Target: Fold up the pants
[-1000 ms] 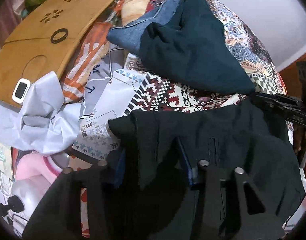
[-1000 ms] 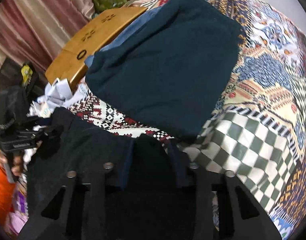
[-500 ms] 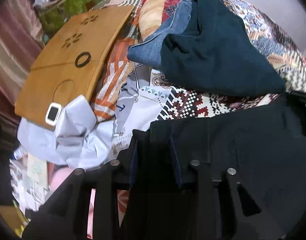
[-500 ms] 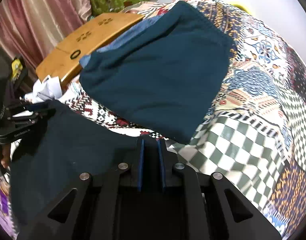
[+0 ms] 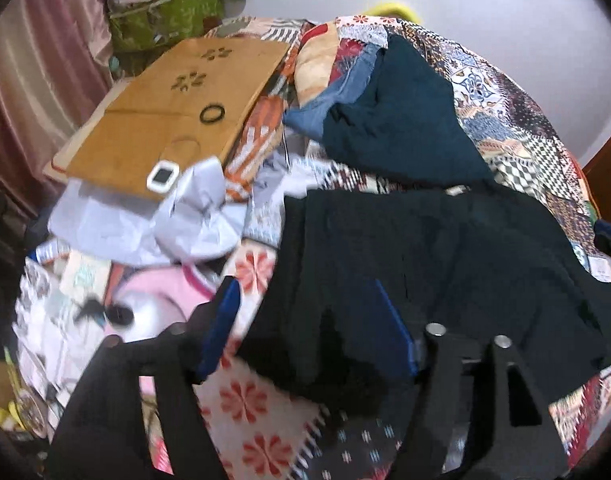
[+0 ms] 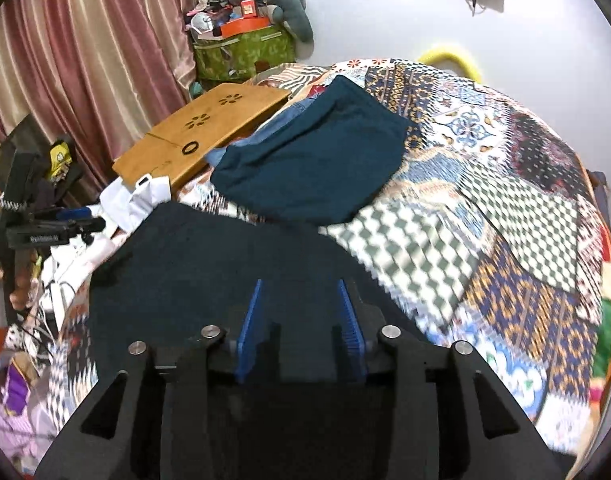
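- On a bed spread with a multicoloured patchwork quilt [image 6: 505, 184], a pair of black fabric pants [image 5: 445, 264] lies flat near the front edge, folded into a broad dark panel.
- Left gripper [image 5: 309, 320], black with blue pads, stands with its jaws apart; one pad [image 5: 221, 320] sits over the quilt beside the pants' edge, the other over the dark cloth, pinching nothing.
- Right gripper [image 6: 301, 320] also has its blue-padded jaws apart, poised over the black pants [image 6: 209, 264] with no cloth between them.
- Beyond the pants, a folded dark teal garment [image 6: 313, 164] rests on the quilt, partly covering a blue denim piece [image 5: 333, 100].
- To the left, a tan wooden lap desk with flower cut-outs [image 5: 177, 116] lies against crumpled white cloth [image 5: 193, 216].
- Behind it hangs a pink curtain [image 6: 85, 52].
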`<state>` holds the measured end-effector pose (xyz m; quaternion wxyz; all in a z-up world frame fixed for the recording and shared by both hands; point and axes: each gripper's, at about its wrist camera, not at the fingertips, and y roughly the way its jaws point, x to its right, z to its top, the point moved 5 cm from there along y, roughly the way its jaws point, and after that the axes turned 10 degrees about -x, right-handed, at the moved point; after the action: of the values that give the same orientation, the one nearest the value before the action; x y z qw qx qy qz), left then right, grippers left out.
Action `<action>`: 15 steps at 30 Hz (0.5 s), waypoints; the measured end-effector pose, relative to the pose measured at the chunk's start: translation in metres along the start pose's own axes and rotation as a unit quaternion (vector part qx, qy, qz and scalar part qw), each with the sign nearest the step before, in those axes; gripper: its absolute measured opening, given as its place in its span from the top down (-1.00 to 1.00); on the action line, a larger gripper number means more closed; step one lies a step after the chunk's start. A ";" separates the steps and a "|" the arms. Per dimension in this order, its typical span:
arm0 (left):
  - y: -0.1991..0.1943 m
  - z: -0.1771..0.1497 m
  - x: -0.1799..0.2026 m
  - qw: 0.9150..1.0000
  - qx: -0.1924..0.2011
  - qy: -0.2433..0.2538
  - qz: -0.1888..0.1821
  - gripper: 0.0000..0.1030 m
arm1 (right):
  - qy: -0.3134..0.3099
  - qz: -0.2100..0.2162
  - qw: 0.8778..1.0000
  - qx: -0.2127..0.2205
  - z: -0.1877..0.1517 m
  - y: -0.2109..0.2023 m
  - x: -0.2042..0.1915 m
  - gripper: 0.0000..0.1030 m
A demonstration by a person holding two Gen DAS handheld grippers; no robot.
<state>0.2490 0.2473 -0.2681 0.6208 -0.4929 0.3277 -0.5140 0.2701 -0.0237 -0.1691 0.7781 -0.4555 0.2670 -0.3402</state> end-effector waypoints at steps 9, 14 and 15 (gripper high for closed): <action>0.029 -0.051 0.002 0.994 -0.077 -0.062 -0.046 -0.41 | 0.007 -0.012 1.000 -0.007 -0.074 -0.014 0.002 0.24; 0.046 -0.060 0.009 0.985 -0.106 -0.104 -0.093 -0.41 | 0.024 -0.013 0.999 -0.016 -0.099 -0.010 0.009 0.24; 0.048 -0.059 0.009 0.983 -0.109 -0.112 -0.101 -0.41 | 0.032 -0.006 0.999 -0.012 -0.103 -0.011 0.012 0.23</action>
<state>0.2123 0.2216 -0.3306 0.5412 -0.6425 0.2585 -0.4770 0.1992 -0.0910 -0.2062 0.7616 -0.4552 0.2931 -0.3561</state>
